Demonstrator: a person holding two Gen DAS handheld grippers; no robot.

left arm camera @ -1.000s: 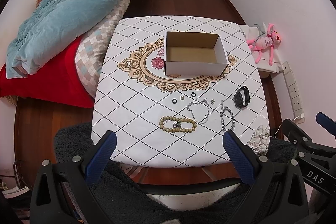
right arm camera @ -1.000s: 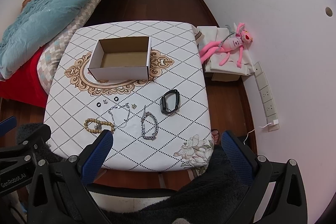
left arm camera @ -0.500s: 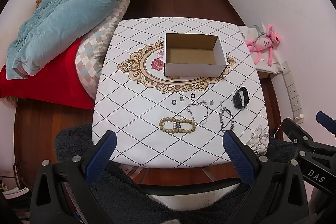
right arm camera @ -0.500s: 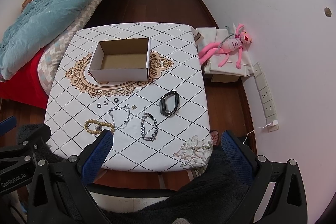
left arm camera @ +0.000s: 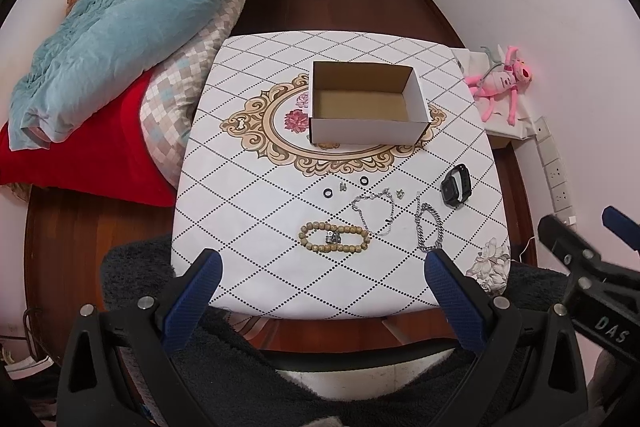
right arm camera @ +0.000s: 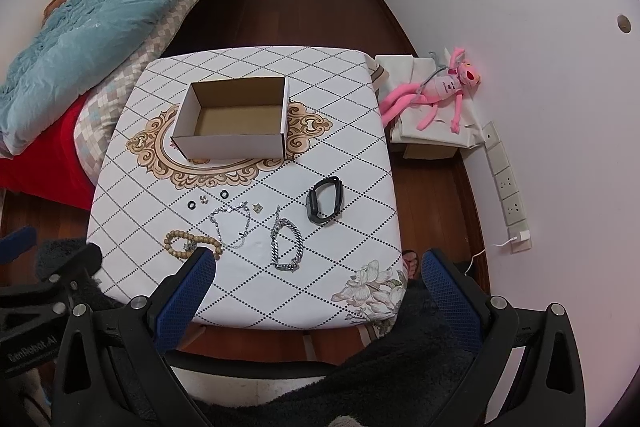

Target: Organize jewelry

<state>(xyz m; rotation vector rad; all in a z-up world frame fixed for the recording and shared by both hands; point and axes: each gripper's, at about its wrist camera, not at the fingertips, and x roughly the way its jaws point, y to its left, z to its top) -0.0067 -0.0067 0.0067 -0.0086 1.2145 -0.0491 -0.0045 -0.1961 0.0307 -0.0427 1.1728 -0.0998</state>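
An open empty cardboard box (left arm camera: 366, 105) (right arm camera: 234, 119) stands mid-table. In front of it lie a wooden bead bracelet (left arm camera: 334, 238) (right arm camera: 192, 245), a thin silver chain (left arm camera: 374, 213) (right arm camera: 232, 225), a thick silver chain (left arm camera: 430, 229) (right arm camera: 286, 243), a black watch band (left arm camera: 456, 185) (right arm camera: 326, 199), two black rings (left arm camera: 328, 193) (left arm camera: 363, 180) and small earrings (left arm camera: 343, 186). My left gripper (left arm camera: 320, 267) is open and empty, high above the table's near edge. My right gripper (right arm camera: 314, 269) is open and empty, also high above the near edge.
The small table (left arm camera: 248, 211) has a white diamond-pattern cloth. A bed with a blue quilt (left arm camera: 120, 11) is at the left. A pink plush toy (right arm camera: 436, 91) lies on a box at the right wall. A dark fuzzy chair seat (left arm camera: 248, 367) is below the grippers.
Both grippers have drifted slightly back and up from the table. Nothing on the table has moved.
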